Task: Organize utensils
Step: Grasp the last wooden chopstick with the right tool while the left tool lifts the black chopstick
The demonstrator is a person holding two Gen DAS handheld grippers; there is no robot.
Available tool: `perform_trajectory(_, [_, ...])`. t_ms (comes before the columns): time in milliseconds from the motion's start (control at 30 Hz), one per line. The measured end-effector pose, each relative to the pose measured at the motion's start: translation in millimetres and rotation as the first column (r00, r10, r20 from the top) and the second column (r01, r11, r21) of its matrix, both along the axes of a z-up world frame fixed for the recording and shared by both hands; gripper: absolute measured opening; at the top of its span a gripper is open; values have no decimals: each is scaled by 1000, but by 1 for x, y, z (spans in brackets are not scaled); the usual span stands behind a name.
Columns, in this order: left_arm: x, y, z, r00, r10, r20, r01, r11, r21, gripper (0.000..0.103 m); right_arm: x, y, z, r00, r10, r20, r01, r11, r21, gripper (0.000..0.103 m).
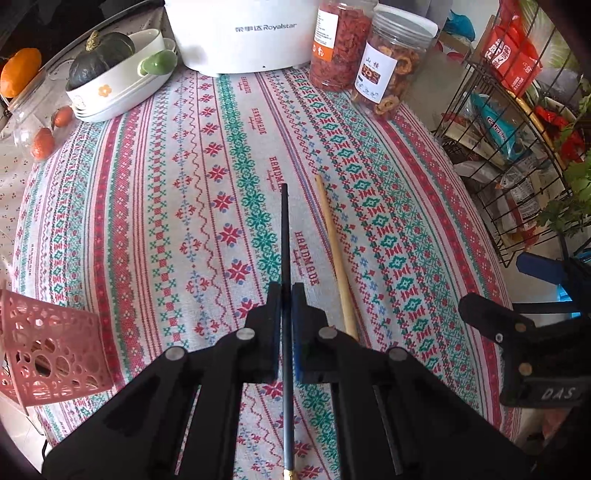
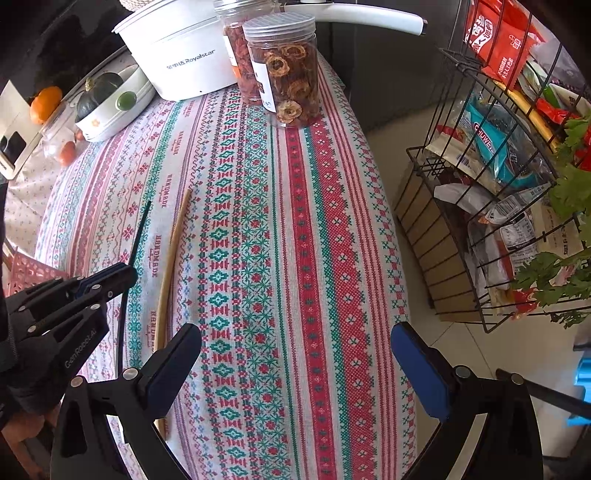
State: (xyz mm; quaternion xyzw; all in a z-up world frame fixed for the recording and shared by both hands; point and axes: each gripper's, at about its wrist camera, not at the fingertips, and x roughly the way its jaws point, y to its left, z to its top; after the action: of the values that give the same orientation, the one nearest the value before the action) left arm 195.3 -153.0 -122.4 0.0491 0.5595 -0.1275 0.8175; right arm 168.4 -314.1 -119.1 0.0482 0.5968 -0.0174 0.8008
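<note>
My left gripper (image 1: 285,291) is shut on a black chopstick (image 1: 284,236), which runs straight out between its pads above the patterned tablecloth (image 1: 166,206); the right wrist view shows the same left gripper (image 2: 129,271) and black chopstick (image 2: 139,230) from the side. A light wooden chopstick (image 1: 334,243) lies on the cloth just right of it, also seen as the wooden chopstick (image 2: 171,266) in the right wrist view. A pink perforated holder (image 1: 48,350) stands at the left edge. My right gripper (image 2: 295,354) hangs open over the cloth's right part with nothing between its fingers.
At the back stand a white Royalstar cooker (image 1: 240,33), two jars of dried fruit (image 1: 391,62), and a white dish (image 1: 118,88) holding a dark squash. A black wire rack (image 2: 498,184) full of snack packets stands off the table's right edge.
</note>
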Motion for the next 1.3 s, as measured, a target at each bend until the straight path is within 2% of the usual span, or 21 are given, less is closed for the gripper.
perform_trajectory(167, [-34, 27, 29, 997, -47, 60, 50, 998, -46, 6, 4, 11, -3, 1000, 17, -9, -17, 1000, 23, 103])
perform_trajectory(400, [-82, 71, 60, 989, -76, 127, 88, 992, -94, 6, 12, 42, 2, 997, 58, 45, -62, 992, 112, 102])
perform_trajectory(500, [-98, 89, 67, 987, -67, 149, 83, 991, -104, 6, 17, 55, 2, 996, 59, 66, -67, 991, 116, 97])
perform_trajectory(600, [-112, 109, 71, 982, -45, 184, 68, 991, -119, 6, 24, 68, -2, 996, 66, 66, -73, 990, 121, 81])
perform_trajectory(700, [-121, 129, 71, 976, -6, 220, 36, 990, -135, 7, 30, 81, -9, 996, 67, 64, -75, 990, 120, 59])
perform_trajectory(733, [-121, 132, 69, 977, 4, 211, 27, 989, -143, 7, 32, 85, -12, 996, 69, 65, -76, 990, 115, 44])
perform_trajectory(767, [-122, 136, 69, 979, 6, 203, 26, 988, -154, 7, 34, 89, -15, 995, 74, 67, -81, 991, 108, 33])
perform_trajectory(867, [-126, 144, 69, 978, 11, 209, 24, 986, -163, 7, 40, 101, -26, 993, 97, 66, -101, 992, 75, 21])
perform_trajectory(1033, [-129, 155, 72, 980, 32, 197, 8, 979, -202, 7, 44, 118, -34, 990, 120, 74, -120, 993, -16, 9])
perform_trajectory(1200, [-134, 163, 86, 972, 55, 230, 1, 972, -236, 6, 37, 114, -30, 991, 91, 95, -95, 994, 44, 7])
perform_trajectory(1300, [-140, 170, 98, 960, 72, 270, -1, 967, -255, 6, 24, 111, -8, 983, 93, 159, -103, 993, 59, 7])
